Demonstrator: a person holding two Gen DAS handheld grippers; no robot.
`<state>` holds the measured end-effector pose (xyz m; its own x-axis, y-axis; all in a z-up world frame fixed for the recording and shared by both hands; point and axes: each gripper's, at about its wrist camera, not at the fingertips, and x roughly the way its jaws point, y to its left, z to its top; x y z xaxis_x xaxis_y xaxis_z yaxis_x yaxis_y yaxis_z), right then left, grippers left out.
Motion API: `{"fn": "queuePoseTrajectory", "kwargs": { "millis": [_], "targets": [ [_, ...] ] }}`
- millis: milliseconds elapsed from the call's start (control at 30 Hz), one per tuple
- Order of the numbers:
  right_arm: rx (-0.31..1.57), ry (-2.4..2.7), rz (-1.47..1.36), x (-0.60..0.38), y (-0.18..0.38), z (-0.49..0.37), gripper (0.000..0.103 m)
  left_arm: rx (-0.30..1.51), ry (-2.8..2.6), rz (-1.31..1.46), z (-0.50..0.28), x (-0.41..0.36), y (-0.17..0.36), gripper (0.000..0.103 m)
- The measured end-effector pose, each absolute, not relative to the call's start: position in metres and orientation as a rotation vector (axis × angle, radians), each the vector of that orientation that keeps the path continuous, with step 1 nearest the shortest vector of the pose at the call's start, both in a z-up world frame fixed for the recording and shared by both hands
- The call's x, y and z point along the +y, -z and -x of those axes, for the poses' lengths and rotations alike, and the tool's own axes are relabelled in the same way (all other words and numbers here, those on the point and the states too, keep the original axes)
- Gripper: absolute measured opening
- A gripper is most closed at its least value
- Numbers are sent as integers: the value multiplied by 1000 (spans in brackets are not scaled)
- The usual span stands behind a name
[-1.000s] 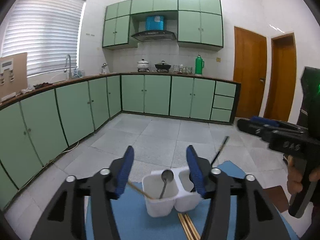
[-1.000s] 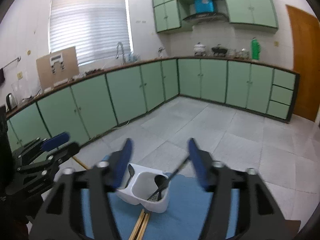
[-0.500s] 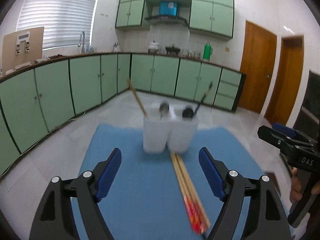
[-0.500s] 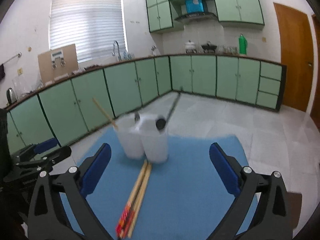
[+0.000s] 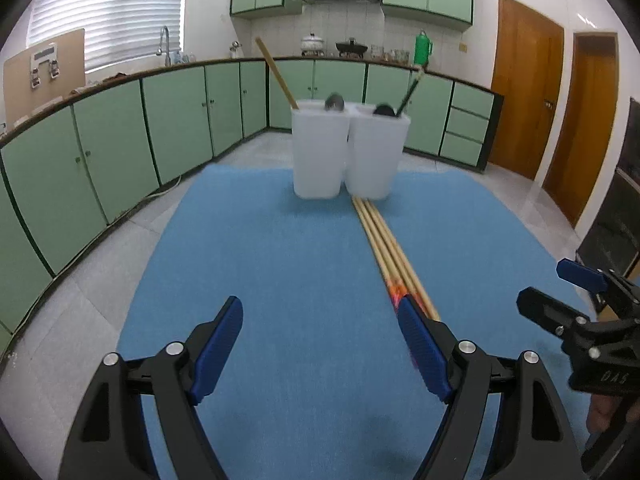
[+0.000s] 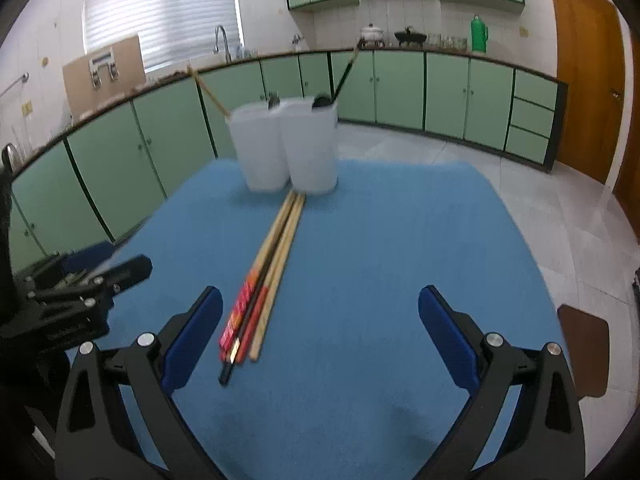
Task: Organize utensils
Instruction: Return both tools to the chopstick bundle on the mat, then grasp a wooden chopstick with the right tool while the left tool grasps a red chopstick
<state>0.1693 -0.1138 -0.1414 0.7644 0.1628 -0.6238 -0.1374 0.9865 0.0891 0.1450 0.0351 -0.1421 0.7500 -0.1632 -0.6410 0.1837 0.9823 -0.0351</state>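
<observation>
Chopsticks (image 6: 267, 268) lie bundled on blue mat (image 6: 380, 240), between my grippers, tips touching white two-cup holder (image 6: 288, 148) ahead (utensils already inside). Left gripper (image 5: 320, 340) and right gripper (image 6: 320, 332) gape wide, holding nothing.

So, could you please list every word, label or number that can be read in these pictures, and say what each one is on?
"DAS": seen upside down on the black body of the right tool, in the left wrist view.
Embossed lettering on the left tool body, right wrist view: too blurred to read.
Red printing on the chopsticks: too blurred to read.
Nothing else is legible.
</observation>
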Motion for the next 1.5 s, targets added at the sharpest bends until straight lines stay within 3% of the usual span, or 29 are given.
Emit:
{"fn": "queuePoseTrajectory", "kwargs": {
  "millis": [67,167,333,733,900,1133,1267,1500],
  "targets": [
    [702,-163,-34,-111,151,-167,93,727,185,-43,-146,33,150,78],
    [753,-174,-30,-105,167,-167,79,761,178,-53,-142,33,162,78],
    [801,-189,-30,-98,182,-167,74,802,174,-68,-141,34,174,78],
    [888,-211,-5,-83,196,-178,52,830,174,-58,-141,39,183,78],
    [891,-173,23,-83,195,-180,35,833,173,-42,-142,41,183,79],
    [889,-228,2,-83,194,-179,33,836,186,-35,-140,40,183,79],
    [899,-236,19,-76,196,-187,8,849,201,-39,-141,34,184,79],
    [898,-227,6,-88,195,-183,6,895,255,-32,-143,15,189,79]
  ]
}}
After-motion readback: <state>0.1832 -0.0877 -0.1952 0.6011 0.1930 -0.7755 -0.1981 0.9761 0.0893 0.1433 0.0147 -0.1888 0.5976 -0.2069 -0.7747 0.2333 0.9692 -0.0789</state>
